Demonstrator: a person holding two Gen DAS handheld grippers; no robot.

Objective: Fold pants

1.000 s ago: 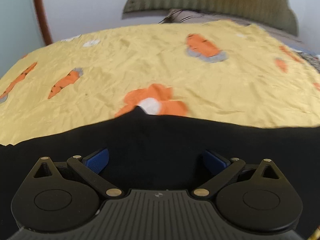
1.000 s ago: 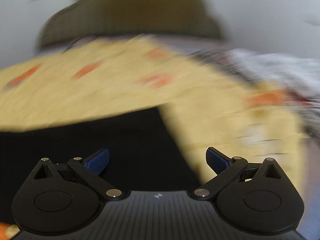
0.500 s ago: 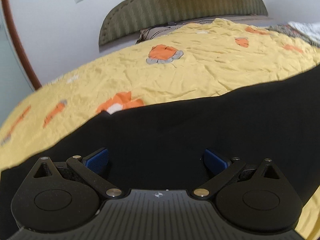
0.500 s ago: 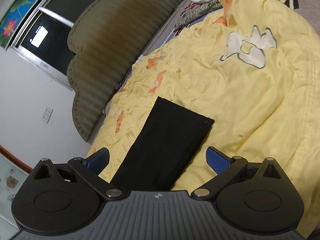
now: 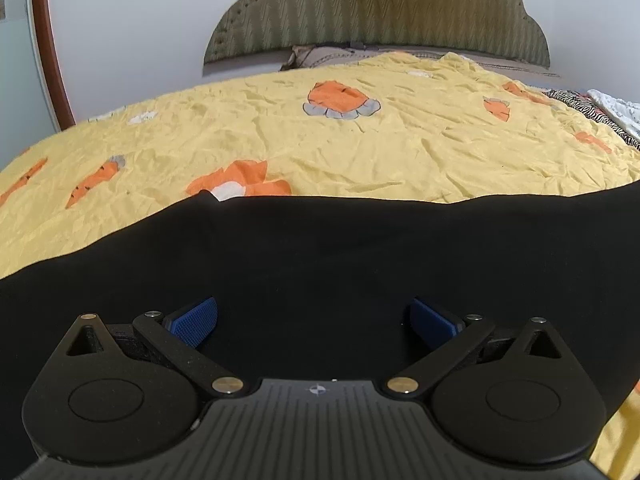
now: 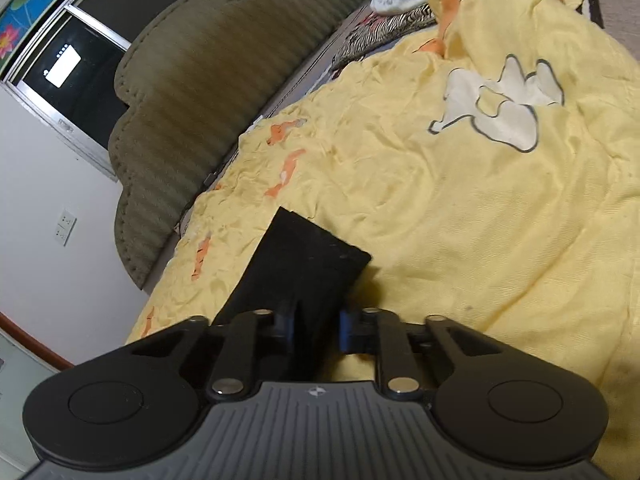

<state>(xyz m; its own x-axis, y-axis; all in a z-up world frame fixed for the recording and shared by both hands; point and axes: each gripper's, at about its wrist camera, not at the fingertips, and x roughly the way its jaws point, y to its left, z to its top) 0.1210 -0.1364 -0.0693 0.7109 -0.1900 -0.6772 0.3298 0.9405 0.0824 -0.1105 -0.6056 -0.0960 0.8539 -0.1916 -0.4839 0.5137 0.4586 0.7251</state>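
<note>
No readable text, label or number anywhere.

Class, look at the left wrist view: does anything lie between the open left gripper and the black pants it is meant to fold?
Nothing visible does. The left gripper hangs open directly over the black pants, with only black fabric between its blue fingers. The yellow bedspread beyond shows only wrinkles and printed patches.

Both wrist views low, sharing pants (image 5: 320, 256)
</note>
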